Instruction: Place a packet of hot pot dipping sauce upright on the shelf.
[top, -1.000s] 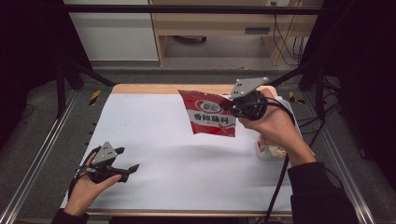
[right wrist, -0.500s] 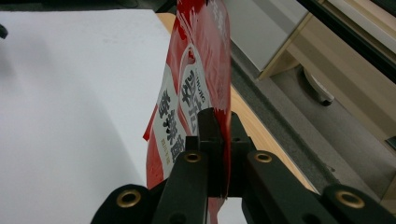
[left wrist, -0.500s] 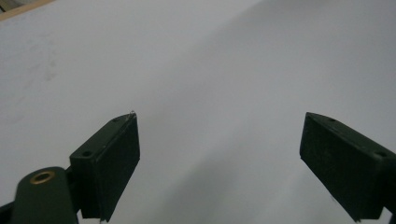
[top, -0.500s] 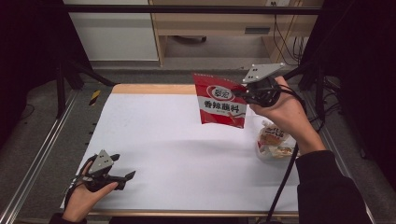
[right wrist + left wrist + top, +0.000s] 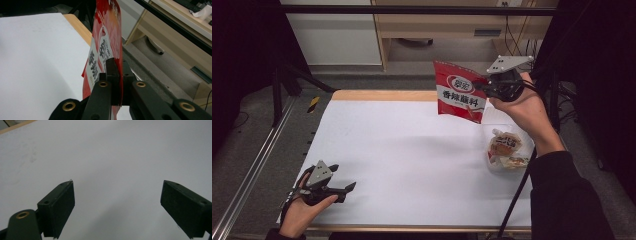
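A red and white snack packet (image 5: 458, 94) hangs in the air over the table's far right part, and my right gripper (image 5: 483, 88) is shut on its right edge. In the right gripper view the packet (image 5: 106, 42) stands edge-on, pinched between the two black jaws of the right gripper (image 5: 117, 75). My left gripper (image 5: 346, 190) rests low at the table's near left corner, open, with nothing between its jaws. The left gripper view has the left gripper (image 5: 117, 202) wide open over bare white table (image 5: 112, 152).
A clear tub (image 5: 506, 150) holding several small snack packets sits at the table's right side, below my right hand. The white table (image 5: 412, 150) has a wooden far edge (image 5: 382, 95). A metal rail (image 5: 252, 165) runs along the left. A cable (image 5: 517, 195) trails from my right gripper.
My right gripper has lifted the red packet up and toward the far right. The left gripper has slid down toward the near left corner.
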`<action>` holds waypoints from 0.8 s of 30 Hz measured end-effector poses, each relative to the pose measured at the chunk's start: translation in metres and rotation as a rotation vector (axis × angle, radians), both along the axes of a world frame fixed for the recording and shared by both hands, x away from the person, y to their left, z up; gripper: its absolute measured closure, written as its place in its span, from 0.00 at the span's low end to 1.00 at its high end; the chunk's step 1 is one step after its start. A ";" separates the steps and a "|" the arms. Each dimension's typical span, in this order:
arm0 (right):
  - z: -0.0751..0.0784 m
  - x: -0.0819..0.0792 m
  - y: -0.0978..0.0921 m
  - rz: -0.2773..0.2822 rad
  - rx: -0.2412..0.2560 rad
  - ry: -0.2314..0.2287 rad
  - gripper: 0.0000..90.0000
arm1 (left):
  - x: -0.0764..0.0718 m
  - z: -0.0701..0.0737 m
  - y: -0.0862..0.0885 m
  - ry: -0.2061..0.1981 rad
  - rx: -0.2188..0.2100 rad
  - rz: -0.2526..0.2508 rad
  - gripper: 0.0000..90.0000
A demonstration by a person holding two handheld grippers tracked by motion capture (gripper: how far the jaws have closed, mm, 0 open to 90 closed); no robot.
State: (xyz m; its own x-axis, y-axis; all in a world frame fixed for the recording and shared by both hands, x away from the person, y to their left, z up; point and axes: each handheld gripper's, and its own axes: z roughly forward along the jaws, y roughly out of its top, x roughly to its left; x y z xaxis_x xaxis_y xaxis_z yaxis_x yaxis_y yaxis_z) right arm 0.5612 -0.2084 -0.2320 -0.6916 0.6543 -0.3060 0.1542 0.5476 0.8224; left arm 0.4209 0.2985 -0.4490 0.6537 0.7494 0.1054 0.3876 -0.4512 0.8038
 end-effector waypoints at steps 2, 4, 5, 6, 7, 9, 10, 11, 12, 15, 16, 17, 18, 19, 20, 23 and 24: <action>-0.001 0.002 -0.004 -0.011 0.005 -0.001 1.00 | 0.000 0.000 0.000 -0.001 0.000 -0.001 0.13; -0.003 0.004 -0.009 -0.023 0.006 0.001 1.00 | 0.000 0.000 0.000 0.000 0.002 -0.001 0.13; -0.003 0.004 -0.012 -0.030 0.009 -0.001 1.00 | 0.000 0.000 0.000 0.000 0.004 -0.003 0.13; -0.003 0.004 -0.015 -0.036 0.010 -0.004 1.00 | 0.000 0.000 -0.001 0.001 0.005 -0.004 0.13; -0.003 0.004 -0.018 -0.043 0.017 -0.003 1.00 | 0.000 -0.001 -0.001 0.002 0.007 -0.006 0.13; -0.004 0.003 -0.021 -0.047 0.021 -0.006 1.00 | 0.001 -0.001 -0.002 0.002 0.009 -0.007 0.13; -0.004 0.002 -0.026 -0.056 0.026 -0.008 1.00 | 0.001 -0.001 -0.003 0.004 0.015 -0.010 0.13; -0.004 0.003 -0.028 -0.061 0.028 -0.009 1.00 | 0.001 -0.001 -0.003 0.005 0.014 -0.011 0.13; -0.004 0.003 -0.030 -0.065 0.029 -0.007 1.00 | 0.000 -0.001 -0.003 0.004 0.014 -0.009 0.13; -0.005 0.004 -0.035 -0.073 0.034 -0.009 1.00 | 0.000 -0.001 -0.003 0.003 0.015 -0.009 0.13; -0.006 0.004 -0.036 -0.077 0.039 -0.008 1.00 | 0.000 -0.001 -0.003 0.001 0.017 -0.006 0.13; -0.007 0.006 -0.038 -0.082 0.044 -0.012 1.00 | 0.001 -0.001 -0.002 -0.004 0.016 -0.002 0.13; -0.009 0.007 -0.039 -0.088 0.044 -0.013 1.00 | 0.001 -0.001 -0.002 -0.004 0.013 -0.001 0.13; -0.010 0.008 -0.040 -0.093 0.045 -0.013 1.00 | 0.001 -0.001 -0.002 -0.003 0.013 0.001 0.13; -0.011 0.009 -0.041 -0.097 0.046 -0.013 1.00 | 0.001 -0.001 -0.002 -0.002 0.014 0.000 0.13; -0.016 0.012 -0.046 -0.114 0.048 -0.007 1.00 | 0.001 -0.001 -0.001 -0.001 0.013 0.002 0.13; -0.017 0.013 -0.048 -0.121 0.048 -0.006 1.00 | 0.001 -0.001 -0.001 0.000 0.012 0.000 0.13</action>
State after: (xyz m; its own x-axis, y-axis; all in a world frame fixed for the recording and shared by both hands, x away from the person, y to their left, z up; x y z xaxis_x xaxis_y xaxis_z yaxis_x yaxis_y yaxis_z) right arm 0.5738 -0.2567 -0.2489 -0.6051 0.7467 -0.2763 0.2120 0.4856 0.8481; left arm 0.4220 0.2971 -0.4502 0.6533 0.7483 0.1147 0.3878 -0.4610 0.7982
